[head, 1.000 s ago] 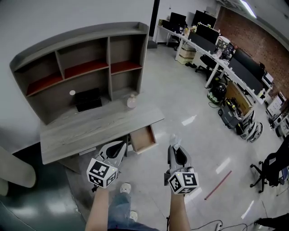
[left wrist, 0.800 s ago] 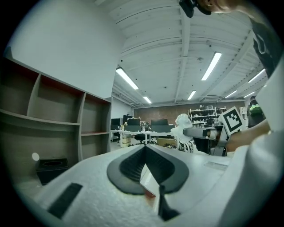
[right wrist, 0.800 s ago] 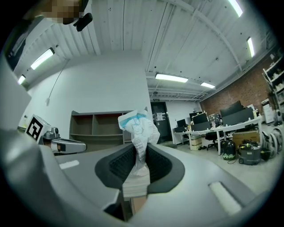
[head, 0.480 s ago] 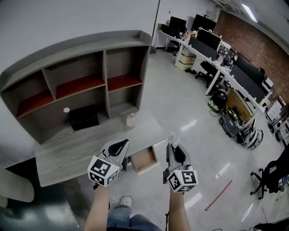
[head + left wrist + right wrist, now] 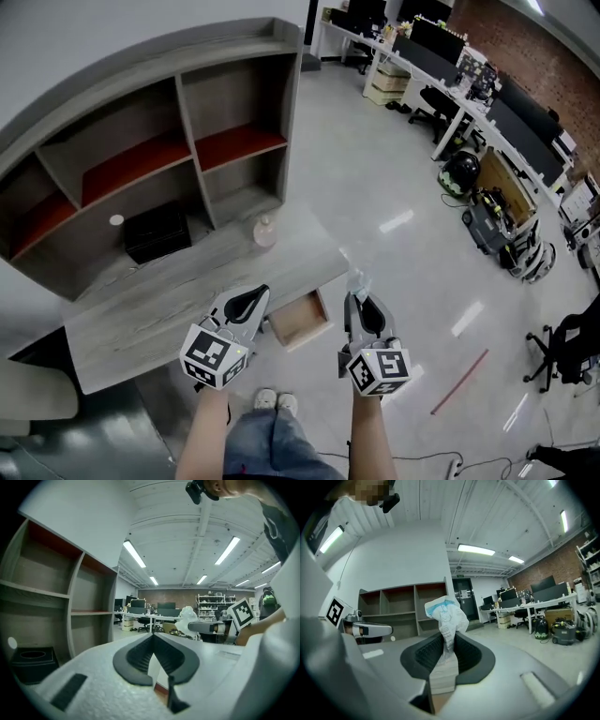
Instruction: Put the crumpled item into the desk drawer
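The crumpled item [image 5: 357,279], a white wrapper with blue print, sticks up from my right gripper [image 5: 360,300], which is shut on it; in the right gripper view the crumpled item [image 5: 446,613] stands pinched between the dark pads of my right gripper [image 5: 448,641]. My left gripper [image 5: 247,302] hangs over the desk's front edge, shut with nothing in it. The same shows in the left gripper view, where the left gripper [image 5: 153,637] has its pads together. The desk drawer [image 5: 300,319] is pulled open, below and between the two grippers, inside bare wood.
The grey wooden desk [image 5: 150,300] carries a shelf unit [image 5: 141,141] with red-floored compartments. A black box [image 5: 155,230], a small white round thing [image 5: 115,220] and a pale bottle [image 5: 265,232] stand on the desk. Office desks with monitors [image 5: 469,103] line the right wall.
The view has shifted over the desk, and the shelf and drawer sit closer below the grippers. Both grippers keep their pose, the right one still pinching the crumpled item.
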Available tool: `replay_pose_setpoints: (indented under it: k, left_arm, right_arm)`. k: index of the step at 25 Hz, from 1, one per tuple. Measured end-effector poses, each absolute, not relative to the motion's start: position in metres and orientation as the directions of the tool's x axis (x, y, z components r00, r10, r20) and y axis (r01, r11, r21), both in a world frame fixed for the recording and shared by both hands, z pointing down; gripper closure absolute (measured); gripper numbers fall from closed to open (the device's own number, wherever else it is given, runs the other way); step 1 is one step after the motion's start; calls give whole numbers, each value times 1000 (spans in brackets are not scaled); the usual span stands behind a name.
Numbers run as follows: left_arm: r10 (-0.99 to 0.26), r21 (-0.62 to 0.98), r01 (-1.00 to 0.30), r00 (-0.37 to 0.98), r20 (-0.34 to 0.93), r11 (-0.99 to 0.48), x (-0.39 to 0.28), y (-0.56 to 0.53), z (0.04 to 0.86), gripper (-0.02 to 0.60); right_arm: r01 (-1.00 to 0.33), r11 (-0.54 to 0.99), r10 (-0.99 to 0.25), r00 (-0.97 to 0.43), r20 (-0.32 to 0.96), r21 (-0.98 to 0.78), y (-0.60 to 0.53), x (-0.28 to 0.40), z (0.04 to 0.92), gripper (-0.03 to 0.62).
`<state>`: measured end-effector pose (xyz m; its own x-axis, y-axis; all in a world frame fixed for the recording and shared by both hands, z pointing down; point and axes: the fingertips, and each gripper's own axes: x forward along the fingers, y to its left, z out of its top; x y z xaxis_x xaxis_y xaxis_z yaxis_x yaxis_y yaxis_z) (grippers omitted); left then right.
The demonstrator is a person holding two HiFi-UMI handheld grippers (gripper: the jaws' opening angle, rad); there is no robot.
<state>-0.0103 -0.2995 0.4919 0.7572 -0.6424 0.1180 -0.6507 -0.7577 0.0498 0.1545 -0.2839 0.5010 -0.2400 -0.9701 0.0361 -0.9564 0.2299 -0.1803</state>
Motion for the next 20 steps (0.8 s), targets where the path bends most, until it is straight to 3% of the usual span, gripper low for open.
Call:
replay_pose_setpoints:
  k: [9, 17, 18, 20]
  left_arm:
    - [-586, 160, -624, 778, 228, -765, 10, -288, 612, 594]
    - [-566, 318, -635, 772, 289, -704, 9, -290, 731, 594]
    - [-567, 326, -636, 772, 289, -699, 10, -290, 734, 594]
    - [-567, 335, -635, 773, 286, -696, 13, -290, 735, 594]
  right_arm:
    - [-936, 216, -878, -311, 363, -279, -298, 129, 715, 513]
    - [-950, 301, -624, -260, 737, -80, -343, 102, 893, 504]
    - [-944, 320, -588, -261, 766, -76, -342, 100, 903, 488]
    - [-934, 342, -545, -287, 788, -104, -339, 97, 914, 384]
